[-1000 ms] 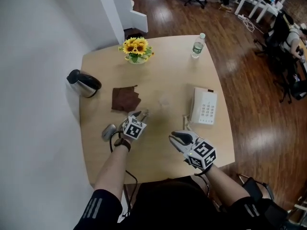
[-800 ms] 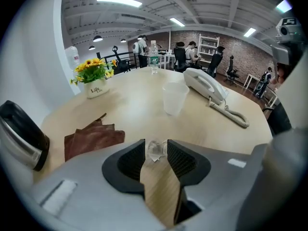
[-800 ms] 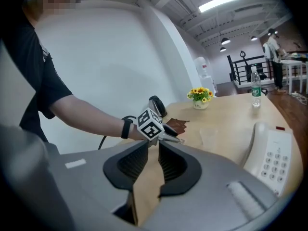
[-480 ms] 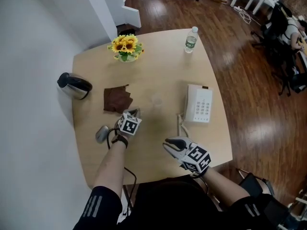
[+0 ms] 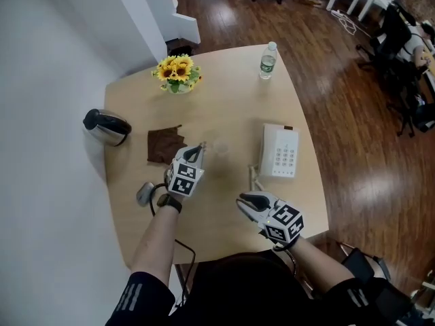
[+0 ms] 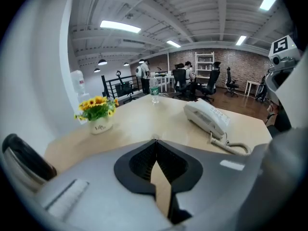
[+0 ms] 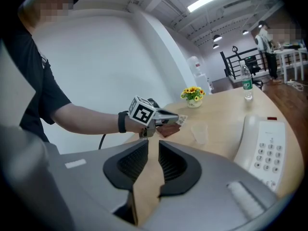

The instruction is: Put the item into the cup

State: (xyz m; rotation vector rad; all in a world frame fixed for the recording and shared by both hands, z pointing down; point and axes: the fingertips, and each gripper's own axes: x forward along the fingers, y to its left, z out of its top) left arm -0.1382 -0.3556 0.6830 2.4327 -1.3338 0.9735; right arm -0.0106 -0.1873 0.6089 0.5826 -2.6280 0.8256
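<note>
The tabletop [image 5: 224, 87] showed whole only in the head view, with the telephone [image 5: 279, 151] toward its right edge. The right gripper [image 5: 242, 199] was near the near edge, its jaws a narrow slot apart with nothing between them. The left gripper [image 5: 199, 148] was over the middle. Its own view showed jaws that had just closed tip to tip, hiding their catch. Only the right gripper view showed a small pale packet [image 7: 180, 120] pinched at those tips, just beside the clear cup [image 5: 221, 148] on its left-edge side and well apart from the right gripper.
</note>
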